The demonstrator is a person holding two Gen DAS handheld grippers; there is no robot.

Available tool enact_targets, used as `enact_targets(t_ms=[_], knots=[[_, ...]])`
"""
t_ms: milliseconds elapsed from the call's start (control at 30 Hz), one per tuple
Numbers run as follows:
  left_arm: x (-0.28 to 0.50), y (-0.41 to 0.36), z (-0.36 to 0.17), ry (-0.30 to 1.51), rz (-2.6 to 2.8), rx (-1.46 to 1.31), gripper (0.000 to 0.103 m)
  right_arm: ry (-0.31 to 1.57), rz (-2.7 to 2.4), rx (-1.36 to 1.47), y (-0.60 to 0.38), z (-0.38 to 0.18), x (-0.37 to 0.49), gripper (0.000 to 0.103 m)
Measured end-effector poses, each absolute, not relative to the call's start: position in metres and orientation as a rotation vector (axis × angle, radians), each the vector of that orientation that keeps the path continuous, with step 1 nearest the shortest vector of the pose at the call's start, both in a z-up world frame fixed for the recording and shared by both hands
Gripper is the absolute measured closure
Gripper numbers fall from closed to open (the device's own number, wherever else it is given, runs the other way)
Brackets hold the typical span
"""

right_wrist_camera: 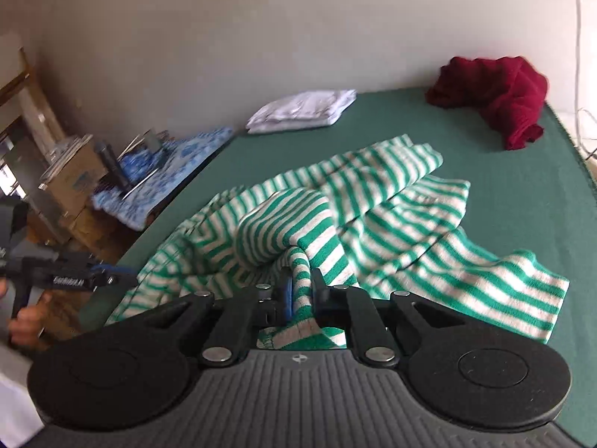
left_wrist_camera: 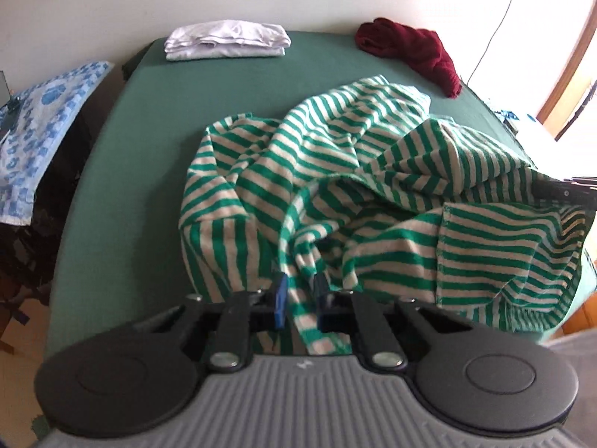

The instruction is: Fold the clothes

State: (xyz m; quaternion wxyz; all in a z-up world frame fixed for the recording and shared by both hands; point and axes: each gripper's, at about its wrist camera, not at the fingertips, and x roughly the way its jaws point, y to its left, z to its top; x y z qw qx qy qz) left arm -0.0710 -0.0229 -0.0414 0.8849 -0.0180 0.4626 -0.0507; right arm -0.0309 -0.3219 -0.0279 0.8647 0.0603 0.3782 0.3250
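The left gripper (left_wrist_camera: 300, 296) is clenched on a fold of the striped shirt (left_wrist_camera: 373, 194), with green-and-cream cloth pinched between its blue-padded fingers (left_wrist_camera: 280, 300) and a strip of the fabric running down between them toward the camera. From the jaws the shirt rises toward twelve and two o'clock in a rumpled heap across the green table (left_wrist_camera: 130, 171).

In the right wrist view, the right gripper (right_wrist_camera: 300, 291) likewise grasps the shirt (right_wrist_camera: 373, 205): a hemmed edge is caught between its fingers (right_wrist_camera: 287, 295), which stand nearly together with only the cloth's thickness between them. The rest of the shirt spreads out from twelve to three o'clock, bunched and twisted, one loose end lying at three o'clock on the table (right_wrist_camera: 503, 186).

In the left wrist view, the right gripper's black tip (left_wrist_camera: 567, 190) shows at three o'clock, against the shirt's raised edge. In the right wrist view, the left gripper (right_wrist_camera: 115, 280) shows at nine o'clock, held by a hand (right_wrist_camera: 22, 321).

Farther off, a folded white garment (left_wrist_camera: 227, 39) sits at eleven o'clock near the wall, and a crumpled dark red garment (left_wrist_camera: 414, 50) lies at one o'clock. A blue patterned cloth (left_wrist_camera: 41, 130) covers a surface beside the table at nine o'clock.
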Motion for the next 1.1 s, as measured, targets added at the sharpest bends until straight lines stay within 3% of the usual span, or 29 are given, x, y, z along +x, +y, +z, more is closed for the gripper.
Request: enact_targets(t_ms=[67, 200, 233, 267, 300, 367, 400, 433, 467, 600, 633, 667, 700, 733, 900, 1000, 1033, 1067, 1100], knots=[[-0.076, -0.026, -0.046, 0.984, -0.087, 0.020, 0.064, 0.894, 0.793, 0.059, -0.321, -0.036, -0.042, 0.093], [-0.068, -0.032, -0.044, 0.930, -0.060, 0.080, 0.039, 1.094, 0.897, -0.155, -0.307, -0.059, -0.058, 0.089], [-0.062, -0.033, -0.044, 0.897, -0.055, 0.081, 0.014, 1.071, 0.913, -0.132, -0.310, -0.052, -0.055, 0.086], [-0.056, -0.035, -0.045, 0.862, -0.046, 0.084, 0.001, 1.048, 0.929, -0.108, -0.313, -0.045, -0.052, 0.082], [-0.052, -0.037, -0.047, 0.850, -0.043, 0.084, 0.001, 0.989, 0.930, -0.032, -0.319, -0.033, -0.046, 0.075], [-0.048, -0.040, -0.052, 0.871, -0.051, 0.081, 0.001, 0.870, 0.910, 0.178, -0.334, -0.015, -0.028, 0.040], [-0.046, -0.041, -0.054, 0.881, -0.055, 0.080, 0.002, 0.816, 0.875, 0.275, -0.338, -0.013, -0.017, 0.033], [-0.044, -0.043, -0.057, 0.892, -0.059, 0.078, 0.011, 0.760, 0.839, 0.371, -0.343, -0.011, -0.007, 0.029], [-0.043, -0.044, -0.059, 0.902, -0.063, 0.077, 0.031, 0.765, 0.796, 0.370, -0.334, -0.016, 0.003, 0.029], [-0.035, -0.051, -0.069, 0.944, -0.079, 0.071, 0.056, 0.840, 0.636, 0.229, -0.293, -0.057, 0.031, 0.030], [-0.034, -0.052, -0.072, 0.954, -0.083, 0.069, 0.064, 0.897, 0.610, 0.212, -0.285, -0.069, 0.036, 0.037], [-0.032, -0.054, -0.074, 0.965, -0.086, 0.068, 0.069, 0.955, 0.583, 0.194, -0.277, -0.081, 0.040, 0.069], [-0.030, -0.055, -0.077, 0.975, -0.090, 0.067, 0.074, 0.971, 0.610, 0.207, -0.271, -0.085, 0.039, 0.090], [-0.032, -0.053, -0.076, 0.980, -0.088, 0.063, 0.077, 0.987, 0.637, 0.219, -0.265, -0.088, 0.037, 0.095], [-0.069, -0.022, -0.066, 1.030, -0.016, 0.094, 0.079, 0.905, 1.025, 0.208, -0.213, -0.053, 0.008, 0.095], [-0.081, 0.001, -0.071, 1.089, 0.035, 0.079, 0.078, 0.901, 1.295, 0.124, -0.170, -0.042, -0.016, 0.089], [-0.085, 0.008, -0.069, 1.092, 0.049, 0.073, 0.074, 0.920, 1.348, 0.064, -0.157, -0.044, -0.025, 0.082], [-0.088, 0.012, -0.062, 1.069, 0.058, 0.075, 0.068, 0.946, 1.364, 0.018, -0.150, -0.046, -0.028, 0.068], [-0.090, 0.014, -0.054, 1.035, 0.061, 0.081, 0.065, 0.971, 1.379, -0.027, -0.142, -0.048, -0.032, 0.063]])
